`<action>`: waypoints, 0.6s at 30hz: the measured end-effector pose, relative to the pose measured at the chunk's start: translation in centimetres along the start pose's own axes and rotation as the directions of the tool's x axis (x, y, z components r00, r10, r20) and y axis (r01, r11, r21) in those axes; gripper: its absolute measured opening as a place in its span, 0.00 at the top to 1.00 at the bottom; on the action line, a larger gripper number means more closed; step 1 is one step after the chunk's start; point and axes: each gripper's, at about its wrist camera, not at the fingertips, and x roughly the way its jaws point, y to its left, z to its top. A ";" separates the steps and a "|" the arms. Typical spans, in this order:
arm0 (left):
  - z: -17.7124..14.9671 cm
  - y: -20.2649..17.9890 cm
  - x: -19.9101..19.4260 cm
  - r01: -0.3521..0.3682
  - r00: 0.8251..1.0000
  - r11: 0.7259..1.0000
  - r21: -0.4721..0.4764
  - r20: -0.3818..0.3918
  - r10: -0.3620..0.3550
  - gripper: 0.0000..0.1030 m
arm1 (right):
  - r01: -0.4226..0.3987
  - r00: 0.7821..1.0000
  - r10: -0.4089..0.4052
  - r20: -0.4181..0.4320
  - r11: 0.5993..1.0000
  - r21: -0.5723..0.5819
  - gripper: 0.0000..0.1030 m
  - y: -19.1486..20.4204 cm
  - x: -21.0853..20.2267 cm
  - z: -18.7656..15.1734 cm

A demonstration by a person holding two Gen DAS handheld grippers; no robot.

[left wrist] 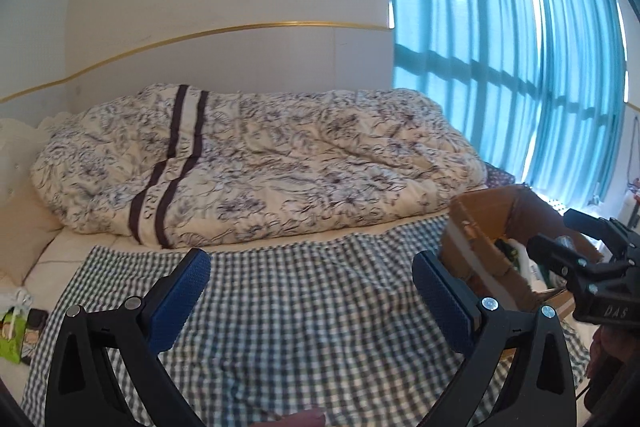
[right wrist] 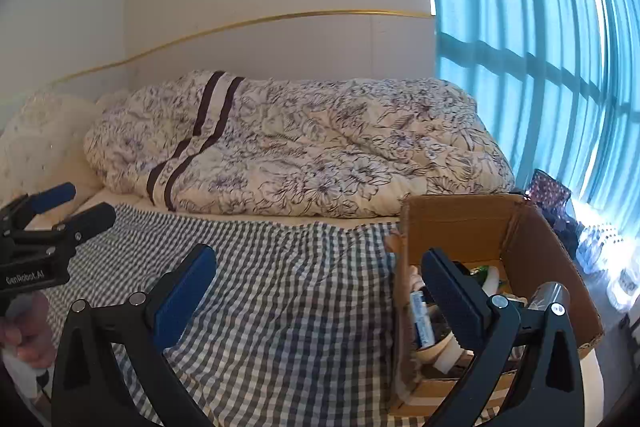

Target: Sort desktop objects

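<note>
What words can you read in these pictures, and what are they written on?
"GenRobot.AI": on the black body of the left claw, seen from the right wrist.
"DAS": on the black body of the right claw, seen from the left wrist.
Letters along the dark stripes of the flowered quilt: too blurred to read.
Labels on things inside the cardboard box: too small to read.

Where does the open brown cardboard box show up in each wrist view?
Left wrist view: the open brown cardboard box sits at right, beyond the left gripper's right finger, partly hidden by the right gripper.
Right wrist view: the box sits lower right, behind the right gripper's right finger, objects inside.
Shared landmark: the green-and-white checked cloth beside it.
</note>
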 end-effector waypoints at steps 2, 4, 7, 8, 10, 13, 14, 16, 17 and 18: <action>-0.2 0.5 0.1 -0.010 1.000 1.000 -0.005 -0.008 0.010 0.00 | -0.008 1.000 0.008 0.003 1.000 -0.011 0.00 0.6 0.0 -0.1; -0.4 0.8 0.3 -0.024 0.999 1.000 -0.002 -0.021 0.024 0.00 | -0.020 1.000 0.020 0.002 1.000 -0.013 0.00 1.1 0.1 -0.3; -0.7 1.4 0.5 -0.031 0.999 0.999 -0.011 -0.029 0.030 0.00 | -0.024 1.000 0.024 -0.002 1.000 -0.014 0.00 1.4 0.3 -0.5; -0.8 1.5 0.5 -0.033 0.999 0.999 -0.012 -0.031 0.032 0.00 | -0.024 1.000 0.024 0.000 1.000 -0.014 0.00 1.5 0.3 -0.7; -0.8 1.5 0.7 -0.032 0.999 0.999 -0.012 -0.032 0.032 0.00 | -0.035 0.999 0.035 0.019 0.999 -0.001 0.00 1.3 0.2 -1.1; -0.8 1.4 0.8 -0.038 0.999 0.999 -0.007 -0.031 0.038 0.00 | -0.052 0.999 0.052 0.017 0.998 0.041 0.00 0.6 0.8 -1.8; -0.8 1.4 0.9 -0.041 0.999 0.999 -0.008 -0.031 0.041 0.00 | -0.049 0.999 0.049 0.005 0.997 0.052 0.00 0.4 1.1 -1.8; -0.9 1.4 1.2 -0.044 0.998 0.999 -0.015 -0.039 0.043 0.00 | -0.045 0.999 0.044 0.014 0.996 0.076 0.00 -0.2 1.3 -1.8; -1.0 1.3 1.3 -0.044 0.998 0.999 -0.014 -0.041 0.044 0.00 | -0.046 0.999 0.045 0.019 0.995 0.090 0.00 -0.4 1.3 -1.8; -1.1 1.3 1.4 -0.049 0.998 0.999 -0.011 -0.043 0.048 0.00 | -0.050 0.999 0.049 0.020 0.994 0.099 0.00 -0.6 1.5 -1.7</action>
